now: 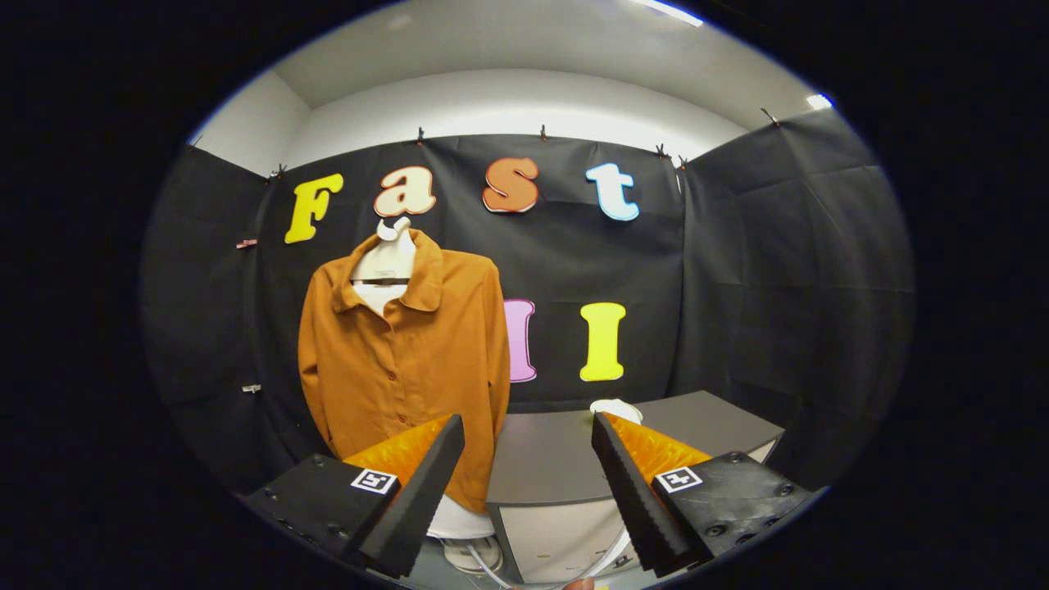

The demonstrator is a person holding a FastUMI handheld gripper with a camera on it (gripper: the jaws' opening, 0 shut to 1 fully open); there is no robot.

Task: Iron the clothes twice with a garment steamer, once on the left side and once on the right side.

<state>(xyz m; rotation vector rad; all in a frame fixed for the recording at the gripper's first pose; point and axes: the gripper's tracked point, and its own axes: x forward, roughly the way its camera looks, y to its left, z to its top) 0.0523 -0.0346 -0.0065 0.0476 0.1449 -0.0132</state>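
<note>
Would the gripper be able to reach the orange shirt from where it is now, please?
Probably yes: the gripper is open and holds nothing, and the orange shirt hangs just beyond its fingers, beside the grey cabinet, with nothing in front of it.

Legible markings are limited to two square black-and-white fiducial markers, one on each finger mount of the tool (528,426). These carry coded patterns, not readable characters. A small tag inside the collar of the orange shirt (410,360) possibly bears print; it is too small to read.

The tool's fingers stand apart, holding nothing.
</note>
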